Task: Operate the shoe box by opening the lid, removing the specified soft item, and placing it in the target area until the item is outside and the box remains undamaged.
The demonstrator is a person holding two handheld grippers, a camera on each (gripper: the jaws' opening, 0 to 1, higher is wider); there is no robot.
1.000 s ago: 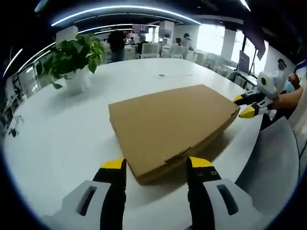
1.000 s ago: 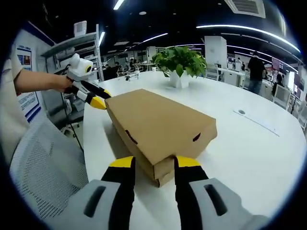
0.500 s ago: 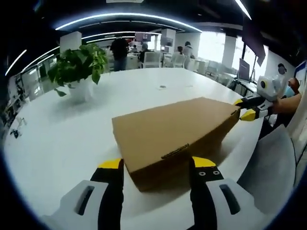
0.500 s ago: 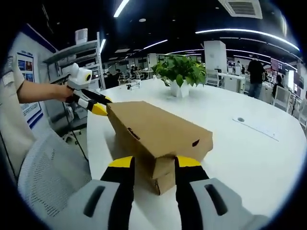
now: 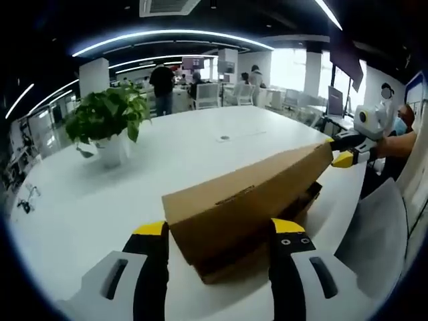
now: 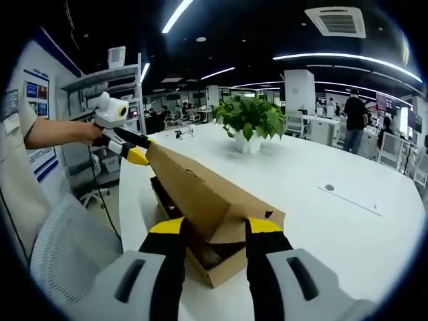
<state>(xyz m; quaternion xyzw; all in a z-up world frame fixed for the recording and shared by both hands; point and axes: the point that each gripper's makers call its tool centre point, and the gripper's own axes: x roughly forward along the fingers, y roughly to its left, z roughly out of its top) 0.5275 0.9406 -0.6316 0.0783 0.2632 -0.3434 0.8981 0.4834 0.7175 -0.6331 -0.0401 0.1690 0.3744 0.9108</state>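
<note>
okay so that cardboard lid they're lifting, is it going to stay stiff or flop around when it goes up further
The lid is probably fairly stiff: its panel looks flat while raised at both ends by the left gripper and the right gripper. It likely weighs little, being thin cardboard. Its side flaps might bend.

Cardboard shoe box (image 5: pixel 244 224) on white table (image 5: pixel 100 200), lid (image 5: pixel 247 200) tilted up off the base. Left gripper (image 5: pixel 217 231) jaws apart, flanking the near lid corner. Right gripper (image 5: pixel 348 148) at the far lid corner. Potted plant (image 5: pixel 107 124) well behind, left.
</note>
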